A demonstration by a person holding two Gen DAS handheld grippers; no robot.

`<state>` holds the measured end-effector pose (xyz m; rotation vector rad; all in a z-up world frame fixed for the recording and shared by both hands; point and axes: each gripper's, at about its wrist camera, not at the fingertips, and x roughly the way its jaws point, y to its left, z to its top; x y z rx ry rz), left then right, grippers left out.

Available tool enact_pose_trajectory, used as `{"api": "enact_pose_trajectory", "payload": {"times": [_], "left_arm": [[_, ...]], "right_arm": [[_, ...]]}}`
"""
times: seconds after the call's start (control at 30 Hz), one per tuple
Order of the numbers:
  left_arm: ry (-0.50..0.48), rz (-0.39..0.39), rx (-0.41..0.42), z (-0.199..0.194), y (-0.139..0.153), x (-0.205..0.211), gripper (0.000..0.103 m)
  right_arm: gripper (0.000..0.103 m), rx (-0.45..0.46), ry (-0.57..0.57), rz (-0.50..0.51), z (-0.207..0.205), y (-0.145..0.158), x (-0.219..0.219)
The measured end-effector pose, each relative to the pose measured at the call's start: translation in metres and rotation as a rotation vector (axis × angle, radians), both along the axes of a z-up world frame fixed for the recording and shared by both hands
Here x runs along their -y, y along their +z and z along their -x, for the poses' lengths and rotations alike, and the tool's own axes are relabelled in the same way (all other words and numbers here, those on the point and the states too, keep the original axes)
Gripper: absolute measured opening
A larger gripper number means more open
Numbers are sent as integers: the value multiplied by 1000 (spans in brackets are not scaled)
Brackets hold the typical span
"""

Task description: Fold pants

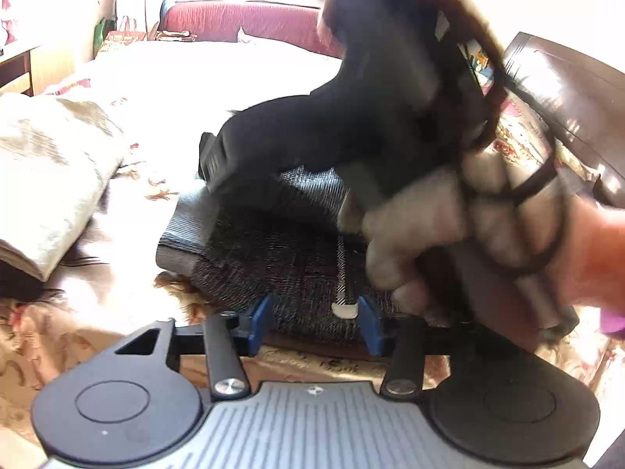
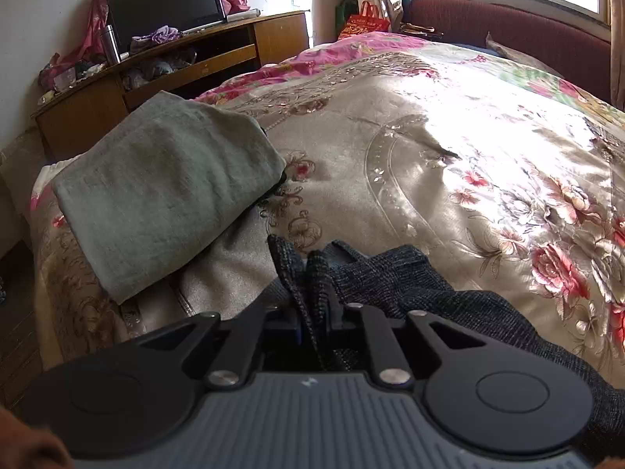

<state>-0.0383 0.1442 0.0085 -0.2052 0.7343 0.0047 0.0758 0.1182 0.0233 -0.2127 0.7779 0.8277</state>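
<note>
two grippers over the pants point(image 1: 281, 258), which lie in a dark grey knit bundle on the floral bed cover point(image 2: 449, 164). left gripper point(image 1: 314, 322): blue fingers point(image 1: 259, 322) stand apart, straddling the near edge of the pants, pads not pressing. right gripper point(image 2: 314, 320): fingers closed on an upstanding fold of the pants. a folded grey-green cloth point(image 2: 168, 191) lies near, to the left.

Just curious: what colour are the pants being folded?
Dark grey-black flecked knit pants, clearest in the right wrist view.
</note>
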Motion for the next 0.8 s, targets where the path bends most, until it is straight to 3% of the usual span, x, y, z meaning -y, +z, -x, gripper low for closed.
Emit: {"api": "enact_pose_trajectory", "payload": {"times": [0.1,0.17,0.2,0.3,0.4,0.5,0.67,0.8], "left_arm": [[1,-59,-27,7,-1,1,66],[-5,-82,-46,13,-2,1,66],[-11,-88,-54,17,-1,0,66],[-13,-120,-55,32,4,-8,66],[-2,-151,-11,38,17,-19,67],[38,-178,71,33,29,-32,76],[67,-194,166,-7,41,-51,82],[63,-210,80,-50,24,-56,81]], "right_arm": [[19,-21,15,-24,2,-2,6],[41,-80,62,-65,2,5,16],[43,-107,90,-90,4,11,23],[44,-70,146,-142,17,29,48],[50,-36,98,-164,20,39,77],[50,-53,22,-164,13,34,101],[49,-89,-72,-140,4,17,122],[49,-107,-80,-119,5,7,131]]}}
